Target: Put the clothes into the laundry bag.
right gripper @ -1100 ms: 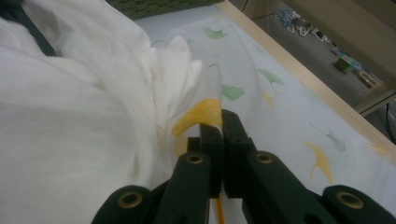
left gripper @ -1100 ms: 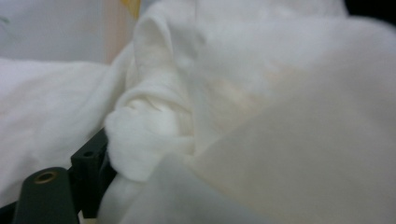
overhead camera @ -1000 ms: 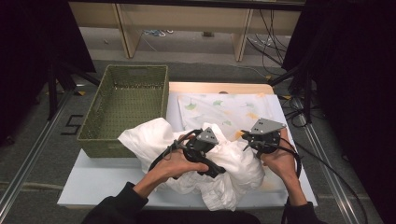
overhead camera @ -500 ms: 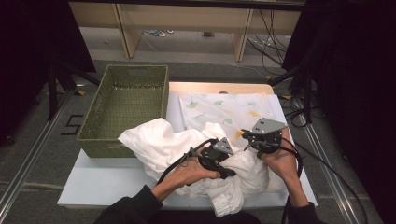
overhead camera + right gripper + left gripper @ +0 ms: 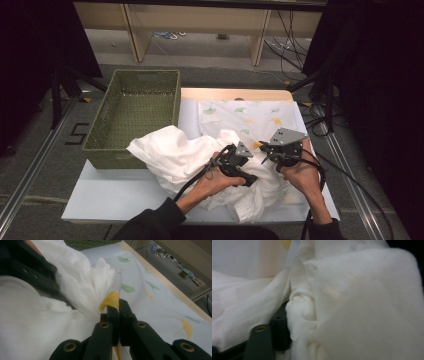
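Note:
A crumpled white cloth (image 5: 175, 155) lies heaped on the white table (image 5: 120, 197), and a leaf-print cloth (image 5: 240, 116) lies spread behind it. My left gripper (image 5: 248, 178) is buried in the heap. Its jaws have just been opening and stand wide; one black finger (image 5: 278, 332) shows beside a bunched fold of the white cloth (image 5: 302, 312), and the other finger is hidden under fabric. My right gripper (image 5: 117, 305) is shut on an edge of the leaf-print cloth (image 5: 110, 300) at a yellow leaf. It sits just right of the left gripper (image 5: 30, 272).
A green woven basket (image 5: 135, 115) stands at the table's left, with the white cloth draped against its near corner. The table's wooden far edge (image 5: 235, 94) and shelf legs lie beyond. Cables trail off to the right (image 5: 345, 175).
My left hand has moved right and down across the heap, closer to the right gripper, and the white cloth has shifted with it. The right gripper has stayed put.

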`<state>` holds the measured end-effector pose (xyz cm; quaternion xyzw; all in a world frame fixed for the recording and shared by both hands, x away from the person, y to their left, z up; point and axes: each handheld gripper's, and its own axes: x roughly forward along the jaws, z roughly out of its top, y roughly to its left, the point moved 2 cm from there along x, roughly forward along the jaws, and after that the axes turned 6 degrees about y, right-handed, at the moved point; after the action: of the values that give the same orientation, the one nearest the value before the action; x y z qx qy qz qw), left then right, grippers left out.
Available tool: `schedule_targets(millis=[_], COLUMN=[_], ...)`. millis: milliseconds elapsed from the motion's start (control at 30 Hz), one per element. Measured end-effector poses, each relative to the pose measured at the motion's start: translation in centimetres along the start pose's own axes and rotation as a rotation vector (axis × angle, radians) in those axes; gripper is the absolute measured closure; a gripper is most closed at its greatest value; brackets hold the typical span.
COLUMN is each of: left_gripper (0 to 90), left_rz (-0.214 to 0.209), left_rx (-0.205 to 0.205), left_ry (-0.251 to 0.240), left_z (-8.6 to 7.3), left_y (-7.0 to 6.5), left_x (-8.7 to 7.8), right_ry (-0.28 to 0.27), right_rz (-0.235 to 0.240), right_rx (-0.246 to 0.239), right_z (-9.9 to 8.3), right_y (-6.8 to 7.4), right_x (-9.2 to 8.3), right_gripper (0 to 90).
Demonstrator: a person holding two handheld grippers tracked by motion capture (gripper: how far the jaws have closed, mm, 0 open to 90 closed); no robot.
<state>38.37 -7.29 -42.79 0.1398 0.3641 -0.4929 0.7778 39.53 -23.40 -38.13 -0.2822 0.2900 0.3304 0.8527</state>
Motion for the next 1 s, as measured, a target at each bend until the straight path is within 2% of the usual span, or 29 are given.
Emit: schedule_targets(millis=[67, 100, 133, 167, 233, 300, 367, 433, 467, 567, 600, 667, 733, 800, 867, 900, 933, 967, 1000], left_gripper=[23.7, 21.3, 18.9, 15.9, 16.2, 16.0, 16.2, 15.9, 16.0, 16.1, 16.1, 15.8, 15.7, 15.7, 15.8, 15.8, 15.8, 15.8, 15.9], left_rz=[0.001, -0.023, -0.063, -0.086, -0.104, -0.116, -0.152, -0.185, -0.196, -0.177, -0.2, -0.218, -0.191, -0.116, 0.002, 0.054, 0.08, 0.093, 0.103], left_rx=[0.009, 0.036, 0.044, 0.073, 0.095, 0.088, 0.107, 0.134, 0.129, 0.133, 0.137, 0.108, 0.092, 0.082, 0.059, 0.044, 0.044, 0.023, 0.019], left_ry=[-0.042, -0.056, -0.04, -0.023, -0.019, 0.003, 0.03, 0.021, 0.024, 0.017, 0.007, -0.03, -0.057, -0.062, -0.042, -0.02, 0.005, 0.025, 0.047], left_z=[0.2, 0.3, 0.3, 0.2, -0.1, -0.6, -1.1, -1.4, -1.5, -1.5, -1.5, -1.2, -0.9, -0.5, -0.4, -0.4, -0.4, -0.4, -0.4], left_y=[0.1, 0.1, 0.1, 0.2, 0.4, 0.9, 1.0, 0.9, 0.9, 0.6, 0.7, 1.0, 1.6, 2.6, 4.0, 4.7, 5.4, 5.9, 6.4], left_x=[-1.8, -2.5, -3.4, -4.1, -5.0, -5.8, -6.4, -7.3, -7.6, -8.5, -9.0, -9.7, -10.5, -10.6, -9.7, -9.2, -8.4, -7.6, -6.8], right_ry=[-0.001, 0.001, 0.004, 0.006, 0.001, 0.001, -0.002, 0.001, -0.001, -0.004, -0.004, 0.0, 0.0, -0.004, -0.002, 0.006, -0.001, -0.004, -0.002], right_rz=[0.002, 0.001, -0.001, 0.004, 0.005, 0.004, 0.006, 0.004, 0.006, 0.009, 0.01, 0.01, 0.011, 0.009, 0.008, 0.016, 0.009, 0.008, 0.009], right_rx=[-0.007, -0.004, -0.001, 0.003, 0.001, -0.001, 0.008, 0.019, 0.018, 0.011, 0.012, 0.019, 0.015, 0.013, 0.01, 0.027, 0.022, 0.021, 0.014], right_z=[-0.1, -0.1, -0.1, -0.1, -0.1, -0.2, -0.2, -0.3, -0.3, -0.3, -0.3, -0.3, -0.3, -0.3, -0.3, -0.3, -0.2, -0.2, -0.2], right_y=[-0.1, -0.1, -0.1, -0.1, -0.2, -0.3, -0.4, -0.4, -0.5, -0.6, -0.6, -0.5, -0.6, -0.6, -0.5, -0.4, -0.5, -0.5, -0.5], right_x=[0.1, 0.1, 0.1, 0.2, 0.2, 0.2, 0.2, 0.1, 0.2, 0.2, 0.2, 0.2, 0.1, 0.2, 0.2, 0.2, 0.2, 0.2, 0.3], right_gripper=[90.0, 90.0, 90.0, 90.0, 90.0, 90.0, 90.0, 90.0, 90.0, 90.0, 90.0, 90.0, 90.0, 90.0, 90.0, 90.0, 90.0, 90.0, 90.0])
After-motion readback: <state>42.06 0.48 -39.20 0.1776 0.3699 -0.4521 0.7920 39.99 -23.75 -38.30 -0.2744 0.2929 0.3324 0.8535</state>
